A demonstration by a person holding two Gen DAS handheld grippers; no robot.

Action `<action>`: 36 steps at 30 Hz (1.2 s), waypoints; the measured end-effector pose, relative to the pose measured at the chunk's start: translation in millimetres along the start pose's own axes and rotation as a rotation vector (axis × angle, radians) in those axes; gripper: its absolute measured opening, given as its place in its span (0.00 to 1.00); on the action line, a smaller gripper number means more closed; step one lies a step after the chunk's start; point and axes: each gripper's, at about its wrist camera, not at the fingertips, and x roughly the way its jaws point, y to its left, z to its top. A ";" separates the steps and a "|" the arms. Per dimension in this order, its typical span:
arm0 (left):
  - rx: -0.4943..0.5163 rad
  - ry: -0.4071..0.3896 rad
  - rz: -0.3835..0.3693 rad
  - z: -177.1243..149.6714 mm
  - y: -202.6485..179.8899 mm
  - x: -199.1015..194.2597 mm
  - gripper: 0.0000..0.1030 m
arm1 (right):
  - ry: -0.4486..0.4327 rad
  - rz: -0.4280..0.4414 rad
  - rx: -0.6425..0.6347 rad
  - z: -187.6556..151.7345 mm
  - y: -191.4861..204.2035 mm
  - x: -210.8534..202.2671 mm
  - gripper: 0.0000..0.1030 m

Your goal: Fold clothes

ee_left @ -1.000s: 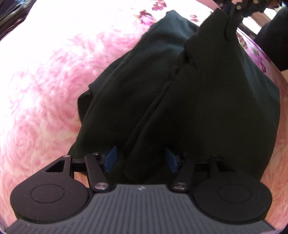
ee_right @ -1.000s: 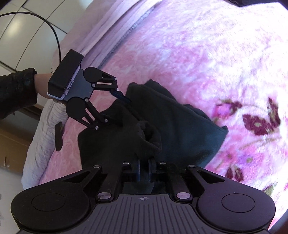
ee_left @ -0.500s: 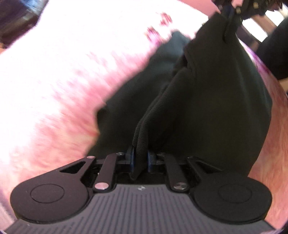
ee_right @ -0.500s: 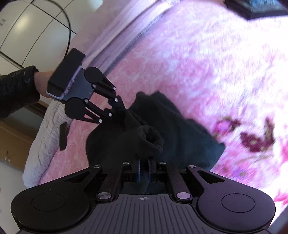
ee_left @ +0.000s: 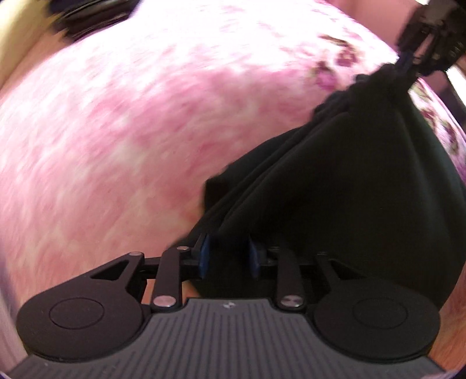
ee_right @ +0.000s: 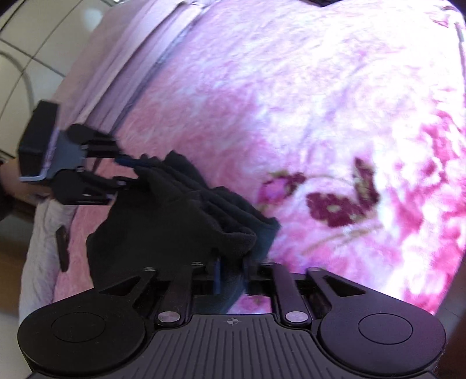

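A black fleece garment (ee_left: 349, 189) hangs bunched between my two grippers, over a pink floral blanket (ee_left: 116, 145). My left gripper (ee_left: 228, 258) has its blue pads (ee_left: 204, 256) standing partly apart, with folds of the garment still lying between them. In the right wrist view the garment (ee_right: 174, 221) stretches from the left gripper (ee_right: 128, 172) at the left to my right gripper (ee_right: 232, 274), which is shut on a thick gathered edge. From the left wrist view the right gripper (ee_left: 407, 64) pinches the garment's far top corner.
The pink blanket (ee_right: 291, 102) covers the bed, with dark red flowers (ee_right: 335, 207) to the right. A small dark object (ee_right: 62, 247) lies near the bed's left edge, beside white quilted bedding (ee_right: 38, 262). Dark items (ee_left: 87, 11) sit past the far edge.
My left gripper was open a second ago, shut on the garment half a second ago, and its pads have now spread partway. Both grippers swept the garment sideways; the views are blurred.
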 end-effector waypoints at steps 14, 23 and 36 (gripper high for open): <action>-0.678 -0.052 -0.119 -55.3 54.2 21.1 0.23 | -0.015 0.006 0.129 4.2 0.2 11.0 0.20; -0.664 -0.132 -0.045 -52.6 51.9 0.8 0.02 | -0.061 -0.043 0.035 20.1 9.0 -3.8 0.06; -0.701 -0.106 0.078 -79.3 43.2 -36.6 0.12 | -0.037 -0.052 -0.123 17.2 38.6 11.7 0.43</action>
